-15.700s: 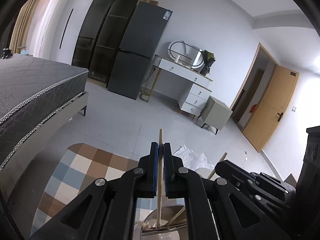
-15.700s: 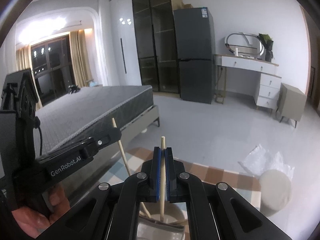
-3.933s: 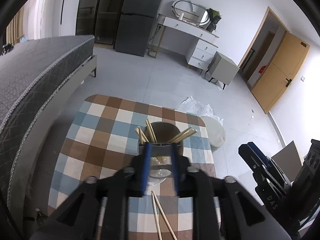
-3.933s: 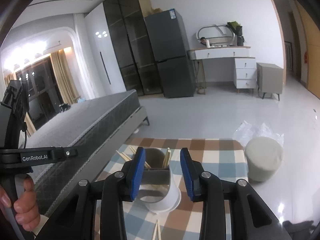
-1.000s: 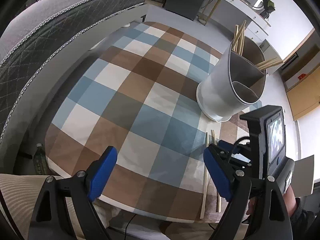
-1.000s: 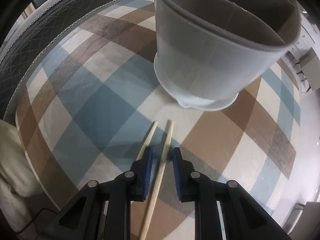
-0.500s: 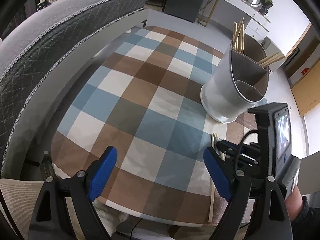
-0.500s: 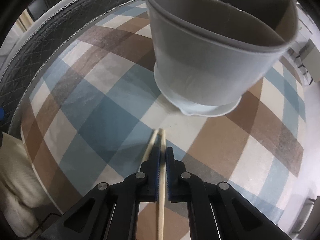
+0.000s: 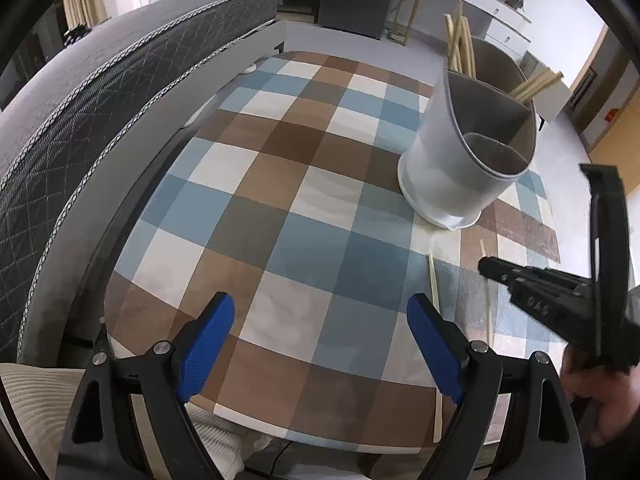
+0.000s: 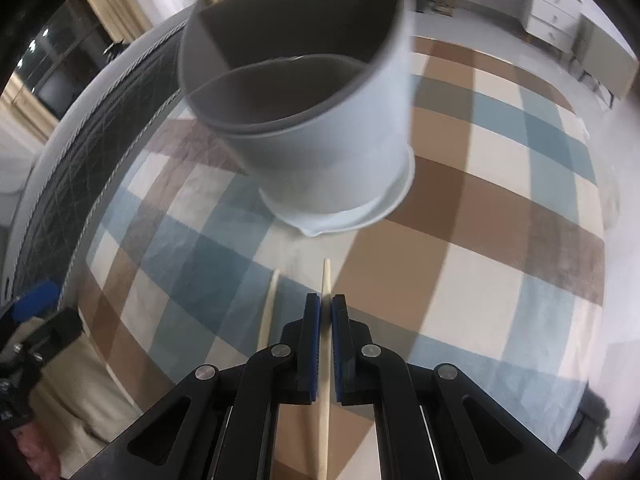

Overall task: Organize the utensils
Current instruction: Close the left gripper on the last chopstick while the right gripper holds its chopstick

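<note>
Checked surface (image 9: 280,184) carries the grey holder (image 10: 320,152), blurred in your right wrist view w/ its far rim cut off; chopsticks already inside (image 9: 460,44) show only from the left wrist. Your right claw (image 10: 326,312) is clamped on one chopstick (image 10: 326,280), tip poking out toward the holder's base, tail hidden under the claw body. A second chopstick (image 10: 270,300) lies just left of it on the surface, smeared. Your left claw (image 9: 320,336) stands wide apart, nothing btwn its pads, above the near edge.
</note>
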A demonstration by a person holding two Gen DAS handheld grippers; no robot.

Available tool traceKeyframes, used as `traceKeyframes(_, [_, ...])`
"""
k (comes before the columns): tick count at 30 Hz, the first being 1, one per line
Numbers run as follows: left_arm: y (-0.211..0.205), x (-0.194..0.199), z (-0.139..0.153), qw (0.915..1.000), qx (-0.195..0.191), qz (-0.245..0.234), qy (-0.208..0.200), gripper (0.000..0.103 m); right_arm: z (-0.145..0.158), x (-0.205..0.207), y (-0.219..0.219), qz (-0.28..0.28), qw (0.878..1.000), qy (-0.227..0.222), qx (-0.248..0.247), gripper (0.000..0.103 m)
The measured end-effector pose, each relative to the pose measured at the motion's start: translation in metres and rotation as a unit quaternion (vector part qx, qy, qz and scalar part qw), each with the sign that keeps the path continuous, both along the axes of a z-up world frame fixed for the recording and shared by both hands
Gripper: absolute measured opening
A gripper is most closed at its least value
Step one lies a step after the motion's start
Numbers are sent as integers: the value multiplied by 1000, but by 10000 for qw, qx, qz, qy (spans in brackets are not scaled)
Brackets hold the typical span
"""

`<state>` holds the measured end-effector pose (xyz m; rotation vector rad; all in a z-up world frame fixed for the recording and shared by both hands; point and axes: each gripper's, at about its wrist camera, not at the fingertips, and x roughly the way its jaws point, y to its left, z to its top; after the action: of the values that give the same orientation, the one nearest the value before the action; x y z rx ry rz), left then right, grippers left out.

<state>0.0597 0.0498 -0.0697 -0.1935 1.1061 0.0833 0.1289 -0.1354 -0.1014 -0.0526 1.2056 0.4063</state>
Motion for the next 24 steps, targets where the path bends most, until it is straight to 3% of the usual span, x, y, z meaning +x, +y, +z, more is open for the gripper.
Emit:
traceKeyframes(5, [-11,-2,-5,9997,-36,-232,41,85,10,-2,-27,-297,9991,-71,280,5])
traceKeyframes(13, [-26,1,-25,9970,-201,-574,474,85,19,-4,-56,-899,9928,-209,761,5])
traceKeyframes(18, [-42,1,-31,9943,-299,-848,572,85,29,-2,-82,-1480,9797,-279,1323,5])
traceKeyframes(24, [-63,8,-35,9935,-61,-995,542,85,38,-1,-104,-1893,9656,-384,1740,5])
